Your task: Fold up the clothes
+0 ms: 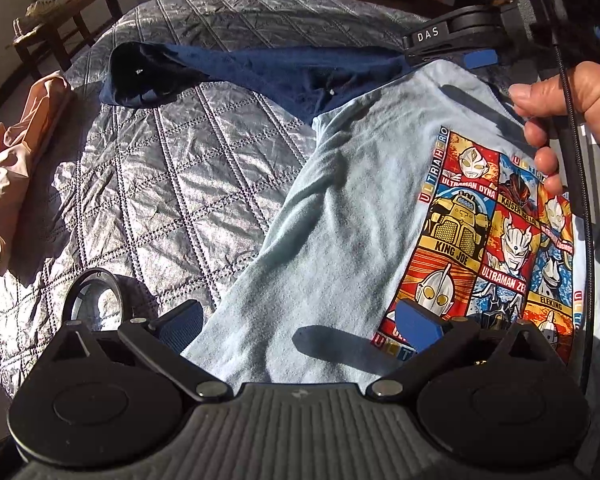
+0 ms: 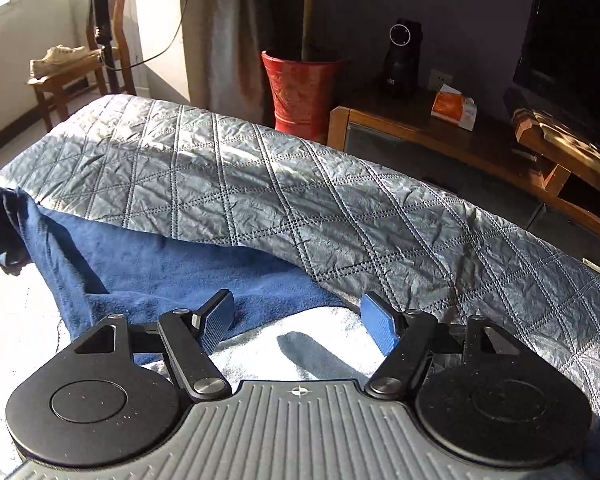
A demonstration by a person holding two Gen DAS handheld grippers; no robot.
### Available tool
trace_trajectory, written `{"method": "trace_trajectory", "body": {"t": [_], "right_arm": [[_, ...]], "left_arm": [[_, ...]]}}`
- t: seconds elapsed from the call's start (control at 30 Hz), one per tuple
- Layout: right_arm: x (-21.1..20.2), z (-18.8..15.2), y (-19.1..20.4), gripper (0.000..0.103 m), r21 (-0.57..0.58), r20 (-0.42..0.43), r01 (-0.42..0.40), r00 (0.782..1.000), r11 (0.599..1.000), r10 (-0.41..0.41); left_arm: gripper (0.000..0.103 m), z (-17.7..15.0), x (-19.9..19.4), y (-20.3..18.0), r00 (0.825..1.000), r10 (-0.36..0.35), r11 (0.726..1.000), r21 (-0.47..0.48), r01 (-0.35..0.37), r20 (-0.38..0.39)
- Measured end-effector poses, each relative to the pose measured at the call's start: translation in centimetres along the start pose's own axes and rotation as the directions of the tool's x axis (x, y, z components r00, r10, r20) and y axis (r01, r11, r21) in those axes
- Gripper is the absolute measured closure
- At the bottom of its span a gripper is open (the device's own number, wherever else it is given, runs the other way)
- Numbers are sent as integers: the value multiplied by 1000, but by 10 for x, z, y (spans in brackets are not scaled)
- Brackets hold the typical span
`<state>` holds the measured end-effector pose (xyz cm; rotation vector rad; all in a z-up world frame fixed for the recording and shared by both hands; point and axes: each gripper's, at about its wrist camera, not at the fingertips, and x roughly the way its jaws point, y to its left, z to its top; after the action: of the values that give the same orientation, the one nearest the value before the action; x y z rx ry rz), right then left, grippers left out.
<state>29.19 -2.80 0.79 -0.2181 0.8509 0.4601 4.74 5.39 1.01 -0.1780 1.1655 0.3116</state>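
Where the sun falls across the quilted grey cover (image 1: 172,184), a peach garment (image 1: 16,152) lies bunched at the far left of the left wrist view. Dark blue garment (image 1: 260,76) spread across the upper middle, its near edge under the light blue T-shirt (image 1: 332,224). T-shirt runs from lower centre to the right, printed cartoon panel (image 1: 496,240) facing up on its right half. Left gripper (image 1: 300,326) at bottom centre, fingers wide apart over the shirt, nothing between them; whether the pads touch the cloth, cannot tell. Right gripper (image 1: 448,54) at upper right, its blue pad at the shirt's far edge, person's hand (image 1: 568,120) just below it on the shirt.

Right wrist view: wooden chair (image 2: 56,80) with pale shoes (image 2: 60,58) upper left, fan stand beside it. Dark blue garment (image 2: 152,264) lower left over the cover (image 2: 300,184). Right gripper (image 2: 298,328) bottom centre, fingers spread open, hovering above the pale shirt edge (image 2: 300,344), gripping nothing. Red pot (image 2: 300,88) upper centre; wooden cabinet (image 2: 440,136) with orange tissue pack (image 2: 454,106) upper right
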Motion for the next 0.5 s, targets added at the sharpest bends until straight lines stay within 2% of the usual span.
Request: {"method": "trace_trajectory", "body": {"t": [0.03,0.1,0.13,0.17,0.2,0.23,0.37,0.5], "right_arm": [[6,3,1,19,10,-9,14,1000,1000,-14],[15,5,4,23,20,-31,28,999,999,-27],[18,4,6,48,20,-44,28,999,999,-27],[21,3,8,66,20,-56,28,998,999,-27],[24,3,10,83,20,-69,28,997,999,-27],[24,3,13,92,21,-63,18,998,1000,-17],[26,11,36,93,-30,21,53,998,998,-53],[27,29,51,93,-37,133,107,986,994,-102]], "left_arm": [[1,0,0,1,1000,-2,1000,0,2,-4],[1,-1,0,5,1000,-13,1000,-5,13,-10],[1,-1,0,8,1000,-14,1000,-6,14,-11],[1,-2,1,10,1000,-15,1000,-9,15,-14],[1,-2,1,13,1000,-17,1000,-14,17,-19],[1,-2,1,16,1000,-21,1000,-22,20,-23],[1,-1,-1,26,1000,-26,998,-50,25,-14],[1,0,-2,29,1000,-22,998,-58,21,-11]]}}
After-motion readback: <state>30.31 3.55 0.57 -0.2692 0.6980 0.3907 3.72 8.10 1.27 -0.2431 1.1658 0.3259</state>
